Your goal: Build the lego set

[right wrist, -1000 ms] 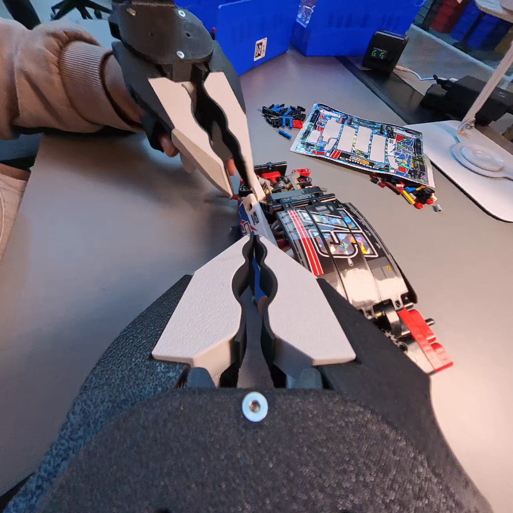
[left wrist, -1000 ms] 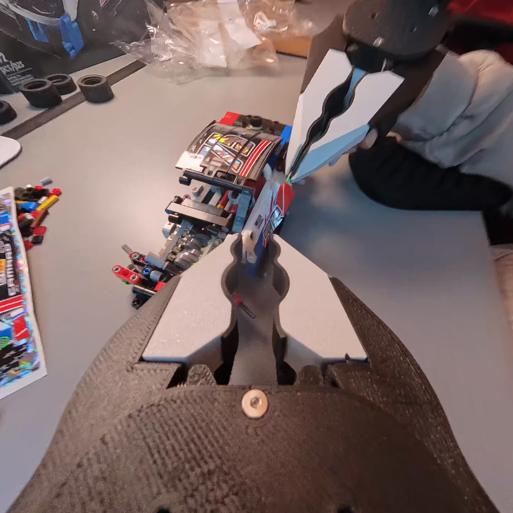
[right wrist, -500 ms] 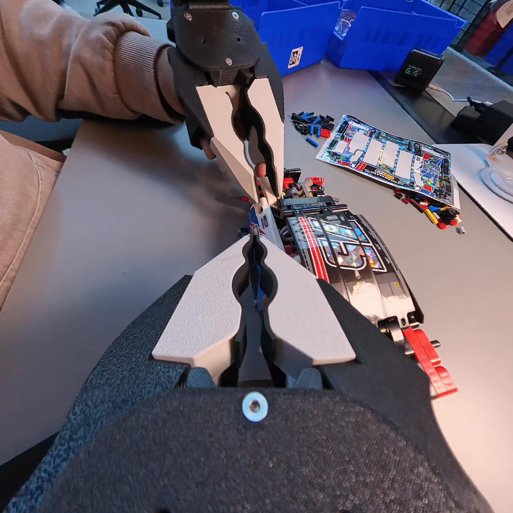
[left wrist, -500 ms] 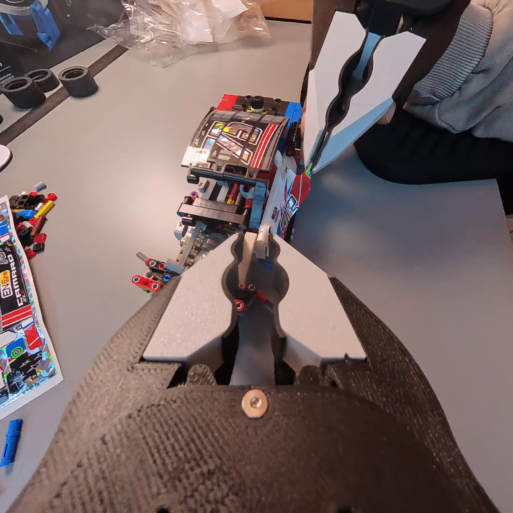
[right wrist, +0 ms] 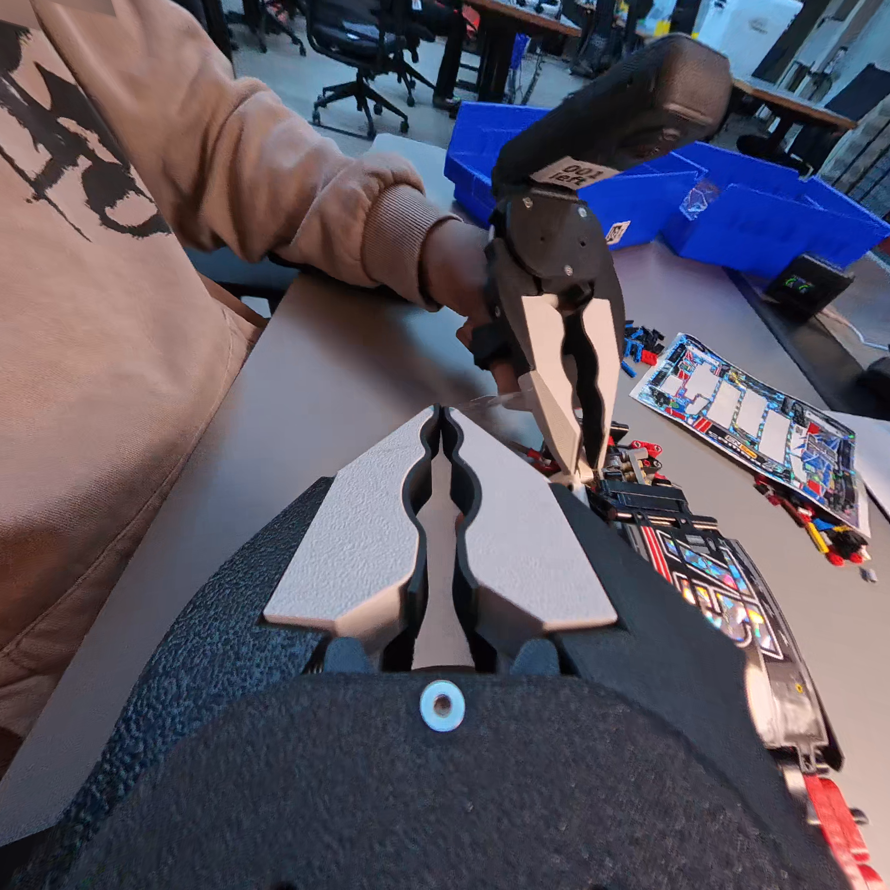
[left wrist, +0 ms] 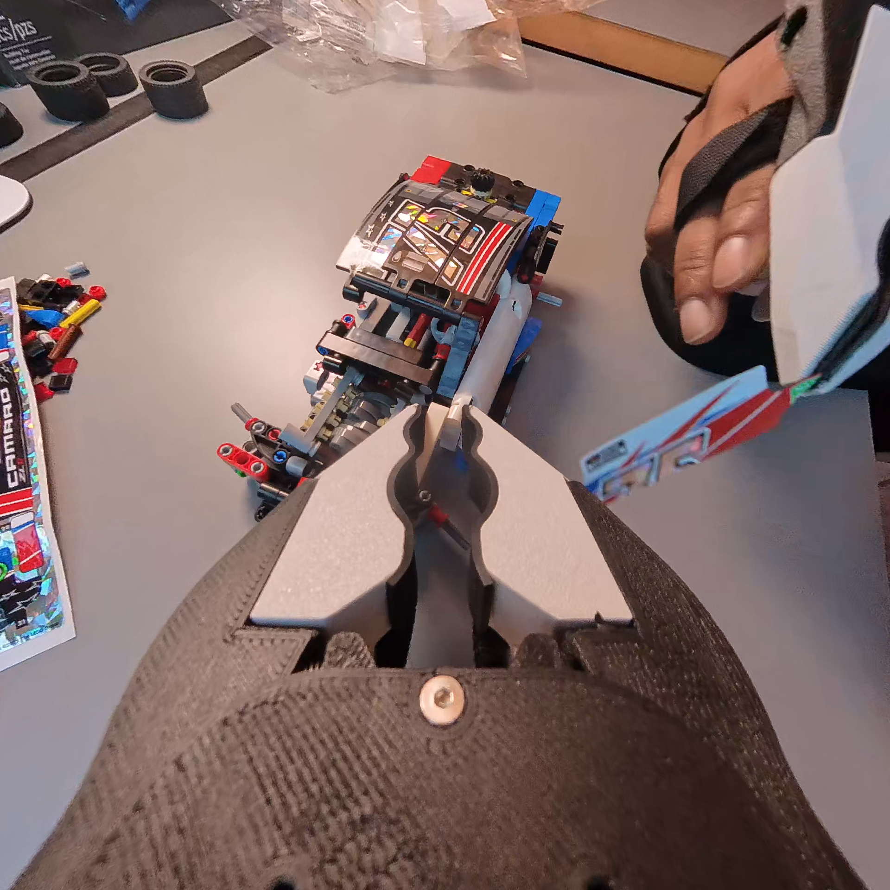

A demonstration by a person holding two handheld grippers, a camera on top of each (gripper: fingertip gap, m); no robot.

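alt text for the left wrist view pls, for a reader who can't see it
The left gripper, grey-fingered, is closed on a white side panel of a partly built black, red and blue lego car on a grey table. At right, the right gripper holds a long white, red and blue sticker in the air. Loose bricks lie far left.

Grey table (left wrist: 192, 241): lego car (left wrist: 433, 298), loose pcs (left wrist: 53, 332), sticker sheet (right wrist: 751, 424), tyres (left wrist: 173, 89).
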